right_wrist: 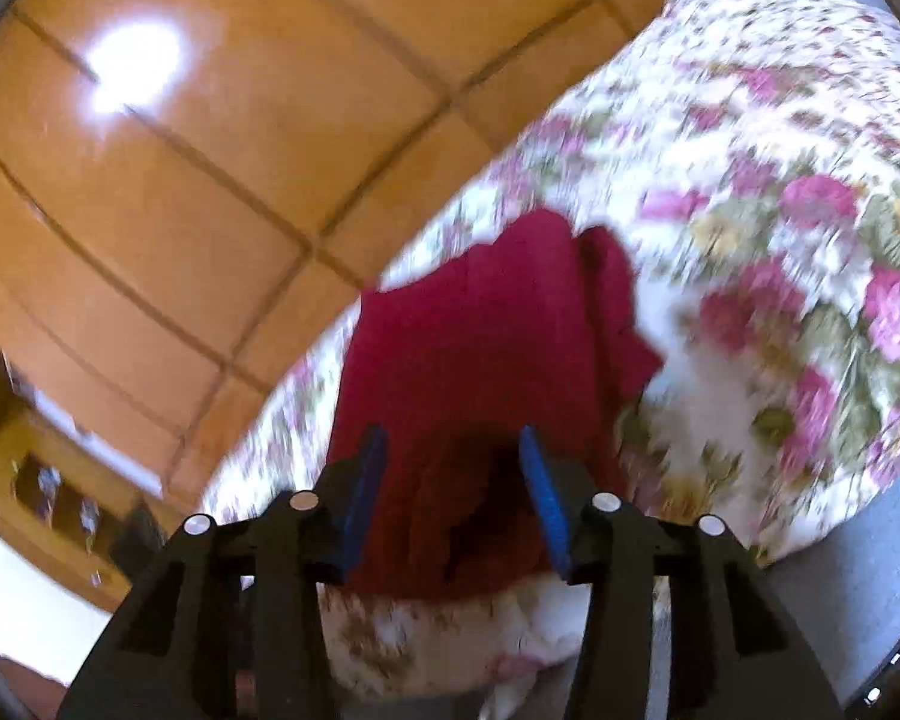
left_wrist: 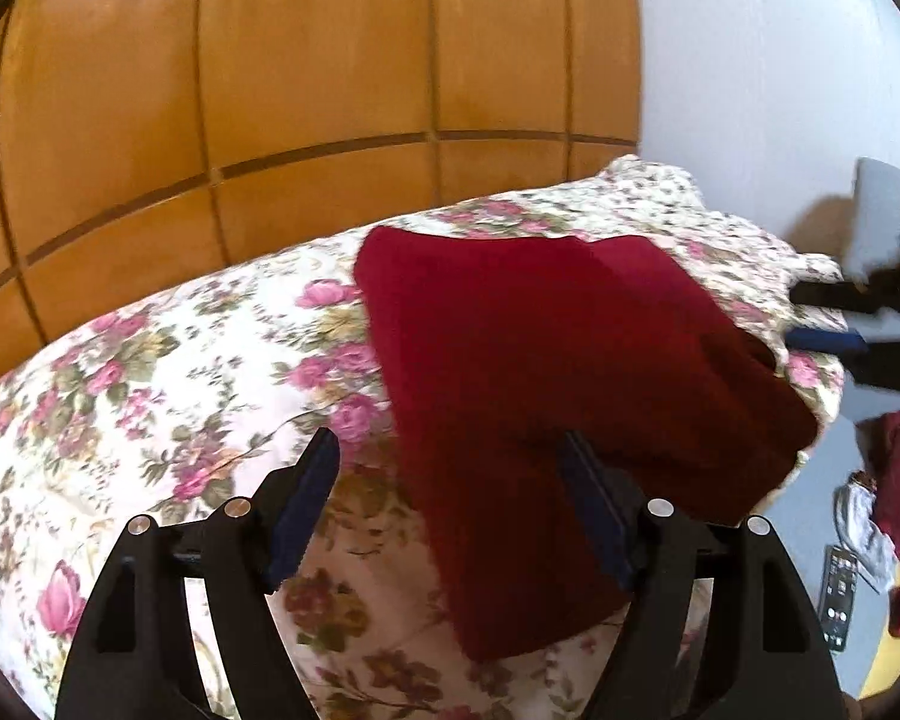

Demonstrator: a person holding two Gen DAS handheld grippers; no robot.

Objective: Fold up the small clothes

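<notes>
left tool [left_wrist: 450, 462]: my jaws are wide apart, gripping nothing, hanging over the near edge of the red garment [left_wrist: 558, 360]
right tool [right_wrist: 453, 456]: partly spread, nothing pinched, cloth just lies under it
garment: flat-ish on the flowery bedspread [left_wrist: 168, 372], looks folded over already
progress: guessing mostly done, far flap [right_wrist: 618, 300] is lumpy, needs tidying

Wooden panelled wall [left_wrist: 306, 90], floral bedspread [left_wrist: 150, 372]

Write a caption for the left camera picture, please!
Open left gripper hovering over a folded dark red cloth on a flowery bedspread.
</notes>
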